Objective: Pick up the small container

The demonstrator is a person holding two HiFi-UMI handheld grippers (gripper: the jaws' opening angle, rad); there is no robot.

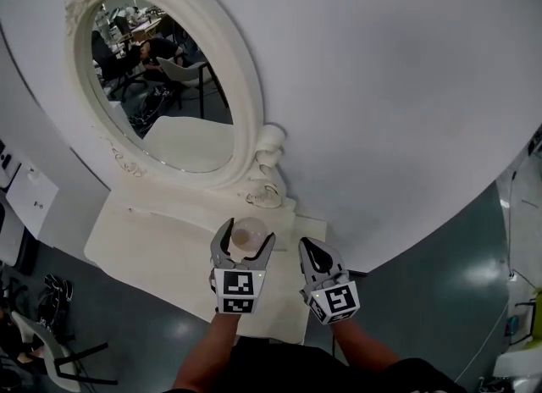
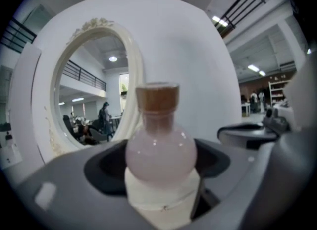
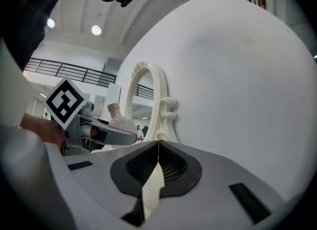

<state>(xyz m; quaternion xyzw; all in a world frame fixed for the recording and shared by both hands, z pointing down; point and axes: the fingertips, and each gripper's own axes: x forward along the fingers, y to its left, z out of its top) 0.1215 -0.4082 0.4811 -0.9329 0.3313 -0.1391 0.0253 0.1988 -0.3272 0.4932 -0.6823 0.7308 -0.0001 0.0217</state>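
Observation:
The small container (image 1: pixel 248 235) is a round, pale pink flask with a cork stopper (image 2: pixel 157 97). It stands upright between the jaws of my left gripper (image 1: pixel 247 240), above the cream dressing table (image 1: pixel 152 247) near its back right. In the left gripper view the flask's bulb (image 2: pixel 161 149) fills the gap between the two jaws, which press against its sides. My right gripper (image 1: pixel 312 252) hangs just right of it, over the table's right edge, its jaws together with nothing in them. The right gripper view shows its tips (image 3: pixel 158 147) meeting, with the flask (image 3: pixel 119 117) and left gripper (image 3: pixel 106 135) beyond.
An oval mirror (image 1: pixel 161 86) in an ornate cream frame rises behind the table against a curved white wall (image 1: pixel 381 86). A carved scroll post (image 1: pixel 269 158) of the frame stands close behind the flask. Grey floor and a chair (image 1: pixel 42 340) lie to the lower left.

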